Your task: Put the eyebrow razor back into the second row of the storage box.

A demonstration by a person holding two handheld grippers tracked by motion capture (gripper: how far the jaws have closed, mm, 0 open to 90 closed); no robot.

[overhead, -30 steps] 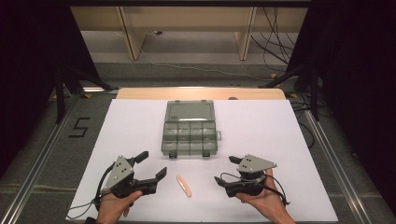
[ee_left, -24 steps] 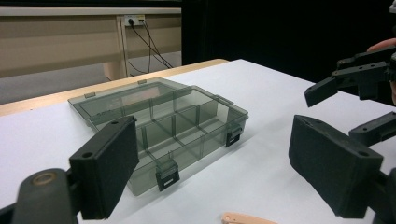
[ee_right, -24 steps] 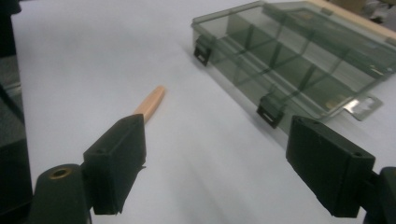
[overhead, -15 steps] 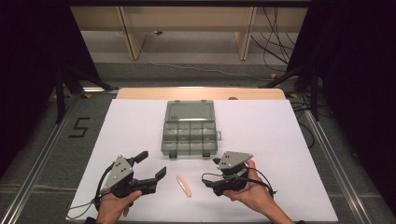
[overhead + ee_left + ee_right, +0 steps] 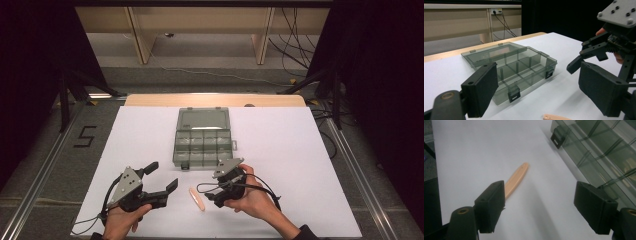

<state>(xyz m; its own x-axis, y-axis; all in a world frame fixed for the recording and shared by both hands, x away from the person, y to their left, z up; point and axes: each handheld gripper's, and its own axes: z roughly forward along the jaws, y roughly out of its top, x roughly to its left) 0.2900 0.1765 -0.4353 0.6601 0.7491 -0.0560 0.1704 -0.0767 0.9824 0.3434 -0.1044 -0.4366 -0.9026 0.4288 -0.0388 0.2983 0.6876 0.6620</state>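
- Right gripper: I have it low over the white table; jaws spread wide and just been closing a little, nothing between them.
- Peach stick: flat on the table just beside my right gripper's tip; in the right gripper view its near end passes behind the left-hand jaw, untouched.
- Left gripper: jaws spread, empty; the stick lies off its right jaw.
- Compartment box: smoky clear plastic, lid open, just beyond both grippers; black latches face me.
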